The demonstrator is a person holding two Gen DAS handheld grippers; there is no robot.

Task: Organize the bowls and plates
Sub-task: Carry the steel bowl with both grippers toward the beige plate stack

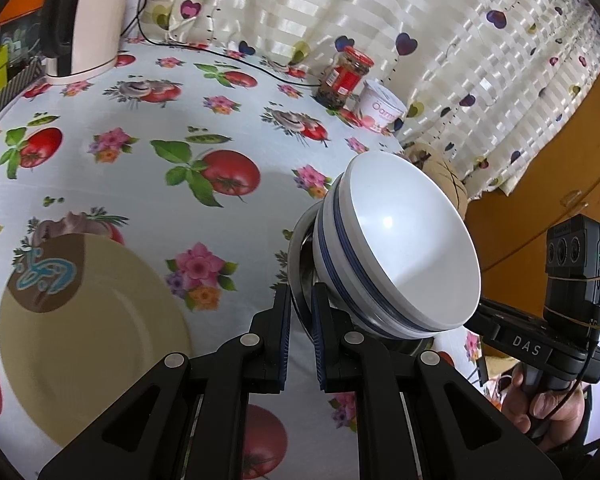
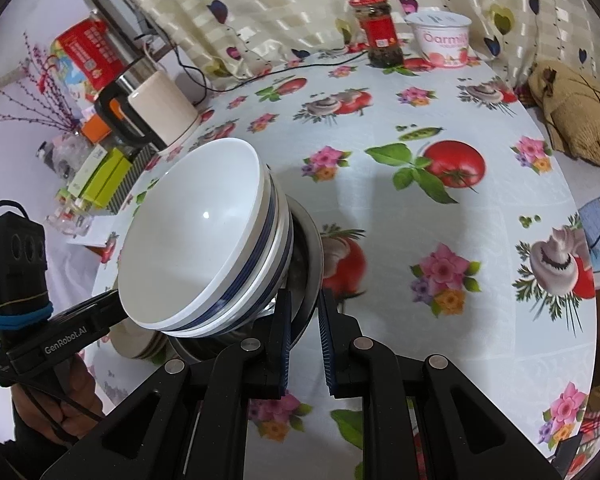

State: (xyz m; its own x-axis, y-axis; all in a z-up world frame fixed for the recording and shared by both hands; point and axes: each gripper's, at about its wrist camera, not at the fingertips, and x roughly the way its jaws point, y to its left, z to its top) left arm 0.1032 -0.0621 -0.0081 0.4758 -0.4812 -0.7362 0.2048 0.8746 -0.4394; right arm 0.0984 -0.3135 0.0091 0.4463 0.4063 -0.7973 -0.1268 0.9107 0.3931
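Observation:
A steel bowl (image 1: 300, 280) holds nested white bowls with blue stripes (image 1: 404, 248). My left gripper (image 1: 301, 296) is shut on the steel bowl's rim on one side. My right gripper (image 2: 305, 304) is shut on the rim (image 2: 312, 248) on the opposite side, with the white bowls (image 2: 196, 240) to its left. The stack hangs tilted above the table between both grippers. A beige plate (image 1: 88, 336) lies on the table at the lower left of the left wrist view. Stacked plates (image 2: 140, 344) show under the bowls in the right wrist view.
The table has a flower and tomato cloth (image 2: 440, 208). A kettle (image 1: 88, 20) stands at the back left. A red-lid jar (image 2: 378, 28) and a yogurt tub (image 2: 442, 38) stand by the curtain. A tan bundle (image 2: 576, 112) lies at the right edge. Boxes (image 2: 100, 176) crowd the left side.

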